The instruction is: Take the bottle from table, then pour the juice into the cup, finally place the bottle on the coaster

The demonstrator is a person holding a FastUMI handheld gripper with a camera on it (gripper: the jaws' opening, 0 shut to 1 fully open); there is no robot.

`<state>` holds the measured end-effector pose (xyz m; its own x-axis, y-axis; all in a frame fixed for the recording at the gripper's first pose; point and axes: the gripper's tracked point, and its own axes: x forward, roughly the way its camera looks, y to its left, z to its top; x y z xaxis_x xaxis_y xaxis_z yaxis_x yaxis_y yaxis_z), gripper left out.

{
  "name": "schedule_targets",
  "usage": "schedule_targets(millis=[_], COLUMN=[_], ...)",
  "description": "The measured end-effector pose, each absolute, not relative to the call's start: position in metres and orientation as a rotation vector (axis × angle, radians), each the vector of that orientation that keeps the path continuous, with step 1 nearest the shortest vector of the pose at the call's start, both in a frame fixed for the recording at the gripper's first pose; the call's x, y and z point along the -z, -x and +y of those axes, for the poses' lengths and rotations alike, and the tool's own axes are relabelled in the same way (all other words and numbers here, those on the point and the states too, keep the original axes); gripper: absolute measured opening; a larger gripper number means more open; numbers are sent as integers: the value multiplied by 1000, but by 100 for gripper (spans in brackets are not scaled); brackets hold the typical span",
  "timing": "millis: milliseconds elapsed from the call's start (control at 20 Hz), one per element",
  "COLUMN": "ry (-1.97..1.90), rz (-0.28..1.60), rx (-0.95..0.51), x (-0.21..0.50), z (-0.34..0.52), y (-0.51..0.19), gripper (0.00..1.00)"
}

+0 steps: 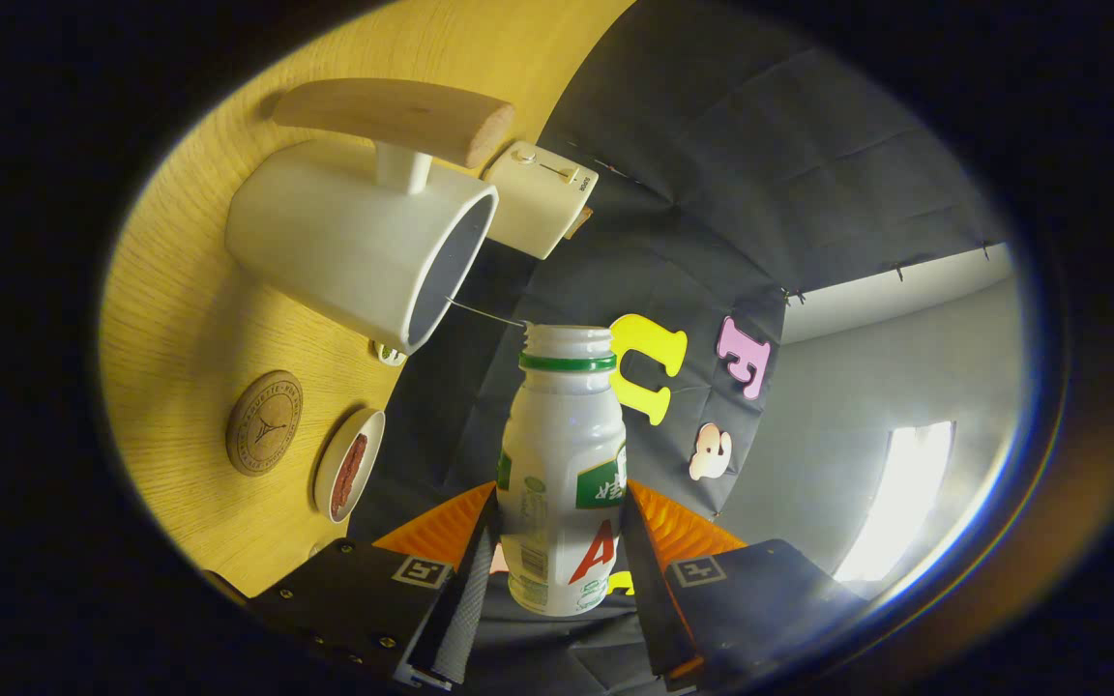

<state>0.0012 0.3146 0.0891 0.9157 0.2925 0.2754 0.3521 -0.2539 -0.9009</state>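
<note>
A white bottle [563, 464] with a green neck ring and no cap sits between my gripper's [557, 551] fingers, which press on its sides. The view is rolled, so the bottle is tipped toward a white cup [354, 242] with a wooden handle. The bottle's open mouth is just beside the cup's rim. A thin stream runs from the mouth to the cup's rim. A round cork coaster [264, 422] lies on the wooden table [180, 319], apart from the cup and nearer to me.
A small white dish [348, 464] holding something red-brown lies next to the coaster. A cream-coloured box-shaped appliance [540, 198] stands behind the cup by the black cloth wall. A grey wall with a bright window [905, 493] lies beyond the booth.
</note>
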Motion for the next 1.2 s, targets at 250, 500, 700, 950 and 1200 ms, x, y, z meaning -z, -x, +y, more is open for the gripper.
schedule_targets(millis=[250, 500, 700, 950, 1200], ry=[1873, 1891, 1916, 1956, 2011], rz=[-490, -501, -516, -535, -563], rx=[62, 65, 63, 58, 50], x=[-87, -85, -83, -80, -76], z=[316, 316, 317, 317, 317], y=[1, 1, 3, 4, 6], gripper=[68, 68, 67, 67, 67])
